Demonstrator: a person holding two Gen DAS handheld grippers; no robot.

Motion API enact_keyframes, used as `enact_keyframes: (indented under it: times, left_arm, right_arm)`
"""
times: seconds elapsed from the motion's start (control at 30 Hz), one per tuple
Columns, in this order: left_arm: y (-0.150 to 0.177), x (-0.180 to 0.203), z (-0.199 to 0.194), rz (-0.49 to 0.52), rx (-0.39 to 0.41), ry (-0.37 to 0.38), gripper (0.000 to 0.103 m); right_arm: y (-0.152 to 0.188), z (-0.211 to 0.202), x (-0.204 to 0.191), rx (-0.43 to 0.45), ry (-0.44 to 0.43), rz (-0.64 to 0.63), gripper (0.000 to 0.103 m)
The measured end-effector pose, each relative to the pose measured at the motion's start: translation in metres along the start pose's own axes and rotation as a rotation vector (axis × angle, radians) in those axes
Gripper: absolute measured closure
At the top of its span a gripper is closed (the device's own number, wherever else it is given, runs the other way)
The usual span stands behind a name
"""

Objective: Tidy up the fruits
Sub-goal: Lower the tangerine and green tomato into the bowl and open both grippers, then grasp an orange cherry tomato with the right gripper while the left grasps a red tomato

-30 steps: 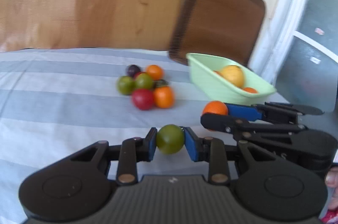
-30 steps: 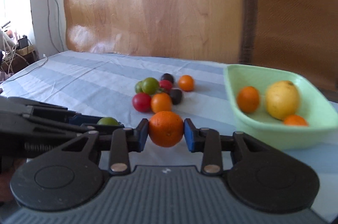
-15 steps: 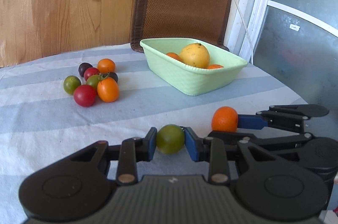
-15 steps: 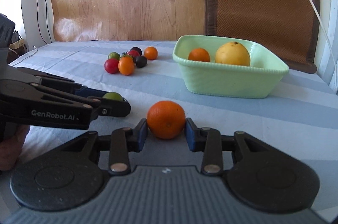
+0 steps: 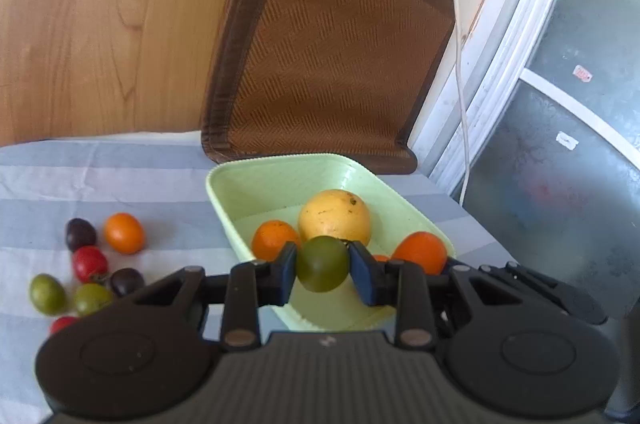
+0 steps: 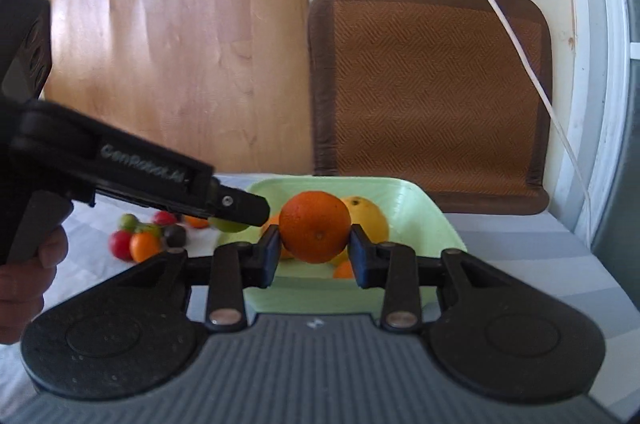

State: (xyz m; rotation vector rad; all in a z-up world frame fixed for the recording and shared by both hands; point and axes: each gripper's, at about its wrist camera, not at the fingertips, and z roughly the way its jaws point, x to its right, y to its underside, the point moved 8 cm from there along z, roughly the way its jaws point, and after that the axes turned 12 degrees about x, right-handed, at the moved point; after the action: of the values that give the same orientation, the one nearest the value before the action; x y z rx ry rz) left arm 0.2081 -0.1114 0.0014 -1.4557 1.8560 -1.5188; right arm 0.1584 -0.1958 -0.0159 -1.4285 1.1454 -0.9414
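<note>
My left gripper [image 5: 322, 266] is shut on a green tomato [image 5: 322, 264], held above the near rim of the pale green bowl [image 5: 280, 180]. The bowl holds a yellow fruit [image 5: 334, 216] and small oranges [image 5: 274, 238]. My right gripper [image 6: 314, 250] is shut on an orange [image 6: 315, 226], just in front of the bowl [image 6: 392, 196]. That orange [image 5: 420, 251] shows at the bowl's right edge in the left wrist view. The left gripper's fingers [image 6: 240, 208] cross the right wrist view with the green tomato [image 6: 228, 225] under their tip.
Several loose small tomatoes, red [image 5: 90, 263], green [image 5: 47, 294], dark [image 5: 80, 234] and orange [image 5: 124, 233], lie on the striped cloth [image 5: 120, 176] left of the bowl. A brown woven chair back [image 5: 328, 56] stands behind. A white cable [image 5: 460, 64] hangs at right. A hand [image 6: 24, 276] grips the left tool.
Both grippers have moved forward to the bowl with their fruits still held. The left one rose to hang over the bowl's near rim; the loose tomatoes slid to the left of view.
</note>
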Motion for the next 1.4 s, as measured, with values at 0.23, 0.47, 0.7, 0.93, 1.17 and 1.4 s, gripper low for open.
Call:
enact_keyframes:
  times: [0.23,0.47,0.7,0.93,1.17,1.4]
  left_arm:
    - [0.009,-0.001,0.015,0.007,-0.005,-0.016,0.064]
    - [-0.023,-0.034,-0.039,-0.079,0.135,-0.023,0.063]
    - [-0.008,-0.148,-0.114,-0.201,0.174,-0.271,0.063]
    - [0.027,-0.158,-0.104,-0.309,0.101,-0.184,0.063]
    - [0.032,-0.164,-0.108,-0.364,0.135,-0.154,0.063]
    - [0.029,-0.142,-0.104,-0.225,0.118,-0.148,0.063]
  right_arm:
    - [0.005,0.001,0.005,-0.001,0.005,0.001,0.053]
    - [-0.003,-0.011,0.013,0.057,0.012,0.055,0.053]
    - [-0.019,-0.015,0.005,0.092,-0.086,0.218,0.064]
    - [-0.006,0.001,-0.101,-0.052,-0.269,-0.063,0.064]
    - [0.015,0.050,-0.143,-0.160,-0.296,-0.224,0.064]
    - [0.022,0.050,-0.138,-0.186,-0.268,-0.193,0.073]
